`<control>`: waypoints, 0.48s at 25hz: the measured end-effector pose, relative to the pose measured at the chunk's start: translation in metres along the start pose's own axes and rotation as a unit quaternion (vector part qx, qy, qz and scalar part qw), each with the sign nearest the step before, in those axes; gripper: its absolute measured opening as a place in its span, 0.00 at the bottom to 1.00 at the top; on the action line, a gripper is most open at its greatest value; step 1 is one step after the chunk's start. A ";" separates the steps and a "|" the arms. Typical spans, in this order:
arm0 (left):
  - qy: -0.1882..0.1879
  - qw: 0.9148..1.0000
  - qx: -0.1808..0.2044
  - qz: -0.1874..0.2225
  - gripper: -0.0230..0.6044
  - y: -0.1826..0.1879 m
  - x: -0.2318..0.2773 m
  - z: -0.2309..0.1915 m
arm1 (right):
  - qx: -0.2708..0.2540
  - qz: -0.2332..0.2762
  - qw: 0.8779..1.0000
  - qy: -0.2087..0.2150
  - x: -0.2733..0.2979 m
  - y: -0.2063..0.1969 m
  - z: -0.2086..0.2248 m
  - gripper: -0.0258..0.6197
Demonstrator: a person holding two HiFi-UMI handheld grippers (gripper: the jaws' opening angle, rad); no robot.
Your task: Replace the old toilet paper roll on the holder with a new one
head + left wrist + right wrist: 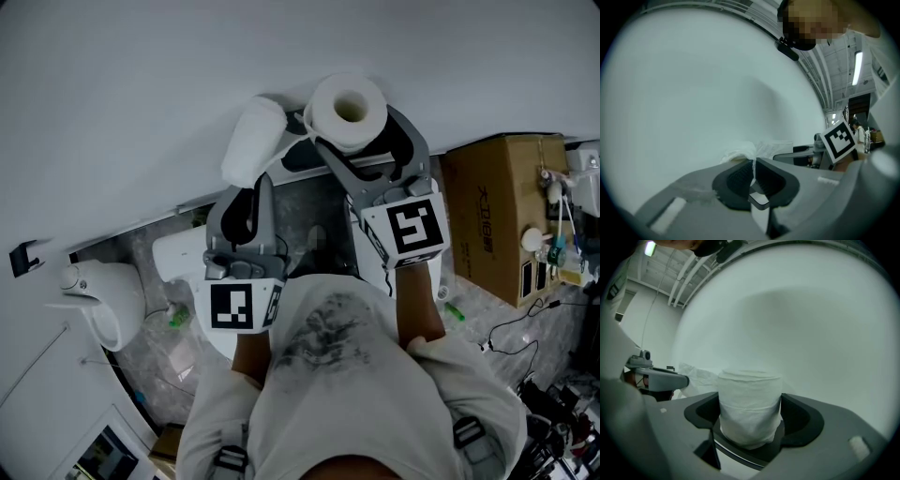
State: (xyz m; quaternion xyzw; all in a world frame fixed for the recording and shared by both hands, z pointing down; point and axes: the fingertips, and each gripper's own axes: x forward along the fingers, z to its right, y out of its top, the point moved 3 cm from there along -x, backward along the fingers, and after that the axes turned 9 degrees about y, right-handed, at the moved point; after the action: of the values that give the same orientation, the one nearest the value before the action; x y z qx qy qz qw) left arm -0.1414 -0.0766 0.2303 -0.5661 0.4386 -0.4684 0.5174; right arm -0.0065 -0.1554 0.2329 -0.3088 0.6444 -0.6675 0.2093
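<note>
Head view looks steeply down at both claws held up close to a white wall (pixel 141 94). Up at about 12 o'clock in that frame, the right gripper (pixel 352 131) is clamped on a full toilet paper roll (pixel 349 108), one jaw on each side, with the core hole facing up at the camera. Right gripper view says the same thing: the roll stands upright between the two dark pads and pretty much fills the gap. At roughly 9 o'clock from the roll there's a tissue bundle (pixel 253 141), white, longish and tilted, right against the wall. The left gripper (pixel 753 165) sits just under it at its 6 o'clock. In the left gripper view its jaws are squeezed nearly together on a thin sheet of that tissue, and the crumpled rest of the bundle bunches up just past the tips. The two claws are side by side and not touching. Off at 3 o'clock a cardboard box (pixel 492 216) stands on the floor, and down around 8 o'clock there's a white rounded fixture (pixel 108 300).
</note>
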 end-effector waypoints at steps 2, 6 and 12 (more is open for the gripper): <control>0.000 1.000 0.000 -0.001 0.06 -0.002 0.002 0.002 | -0.003 -0.007 1.000 -0.007 0.001 -0.002 0.004 0.65; 0.000 1.000 -0.002 0.000 0.06 -0.001 -0.008 -0.012 | -0.010 -0.015 1.000 -0.011 0.010 0.003 -0.012 0.62; -0.005 1.000 -0.003 0.000 0.06 0.000 -0.013 -0.010 | -0.015 -0.010 1.000 -0.011 0.009 0.006 -0.016 0.60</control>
State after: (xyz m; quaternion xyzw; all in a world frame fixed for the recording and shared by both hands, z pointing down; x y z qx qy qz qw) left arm -0.1535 -0.0659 0.2298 -0.5698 0.4380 -0.4643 0.5177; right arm -0.0245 -0.1502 0.2288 -0.3260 0.6489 -0.6562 0.2051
